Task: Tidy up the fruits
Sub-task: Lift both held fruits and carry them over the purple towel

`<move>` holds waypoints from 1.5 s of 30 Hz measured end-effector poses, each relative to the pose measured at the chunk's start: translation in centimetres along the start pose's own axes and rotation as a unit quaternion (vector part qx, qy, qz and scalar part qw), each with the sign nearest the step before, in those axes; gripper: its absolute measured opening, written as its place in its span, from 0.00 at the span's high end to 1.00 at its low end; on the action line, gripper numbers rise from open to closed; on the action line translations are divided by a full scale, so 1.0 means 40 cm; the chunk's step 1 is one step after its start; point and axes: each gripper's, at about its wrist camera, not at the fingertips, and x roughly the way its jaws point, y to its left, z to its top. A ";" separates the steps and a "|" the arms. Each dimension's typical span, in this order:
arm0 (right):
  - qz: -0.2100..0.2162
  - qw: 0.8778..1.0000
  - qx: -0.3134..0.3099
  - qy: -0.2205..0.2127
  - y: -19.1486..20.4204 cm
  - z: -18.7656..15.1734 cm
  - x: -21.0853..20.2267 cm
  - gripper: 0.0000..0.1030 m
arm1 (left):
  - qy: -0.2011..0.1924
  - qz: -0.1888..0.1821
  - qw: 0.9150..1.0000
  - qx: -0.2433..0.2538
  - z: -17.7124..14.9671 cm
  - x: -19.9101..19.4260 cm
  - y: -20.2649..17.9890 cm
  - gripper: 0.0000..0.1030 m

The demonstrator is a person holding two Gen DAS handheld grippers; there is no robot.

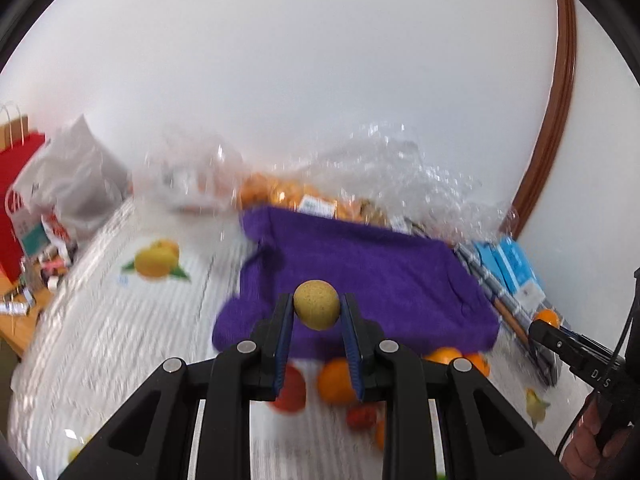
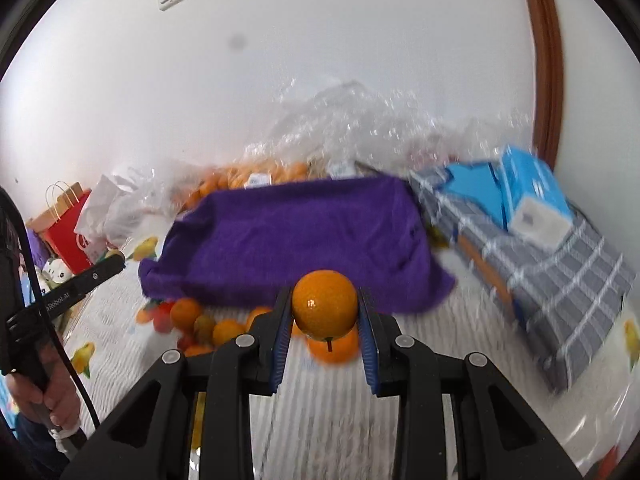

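Two fruits are off the surface (image 2: 320, 420) at once, one in each pair of tongs. The left tongs (image 1: 316, 312) are clamped on a small yellow-green fruit (image 1: 317, 304), pinched at its sides between the blue pads near their tips. The right tongs (image 2: 324, 312) grip an orange (image 2: 324, 305) the same way, closed only as far as its width allows. Both fruits sit just in front of the purple cloth (image 2: 296, 232), which is draped into a shallow tray shape and looks like the place meant to receive them; holding each fruit high near the pad tips probably keeps the drop onto the cloth clear. Along the near edge of the purple cloth a loose pile of oranges and red fruits (image 2: 188, 320) remains on the striped surface, so the sorting seems far from finished. Behind the cloth lie clear plastic bags (image 2: 348, 120), some with more oranges inside.
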 end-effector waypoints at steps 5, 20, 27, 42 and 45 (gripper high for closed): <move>0.013 1.000 0.004 -0.015 0.005 0.090 0.052 0.70 | 0.001 -0.004 1.000 -0.024 0.075 0.056 -0.011 0.77; 0.036 0.999 0.006 0.004 -0.003 0.120 0.236 0.70 | 0.003 -0.032 0.998 -0.046 0.018 0.226 0.024 0.77; 0.026 0.999 0.041 0.025 -0.073 0.093 0.291 0.70 | 0.001 -0.028 0.998 -0.059 0.007 0.247 0.044 0.77; 0.026 0.997 0.022 0.065 -0.056 0.043 0.365 0.70 | 0.027 -0.042 0.998 -0.032 -0.003 0.286 0.015 0.77; 0.018 0.997 0.012 0.069 -0.050 0.039 0.372 0.70 | 0.034 -0.045 0.998 -0.030 -0.005 0.293 0.013 0.77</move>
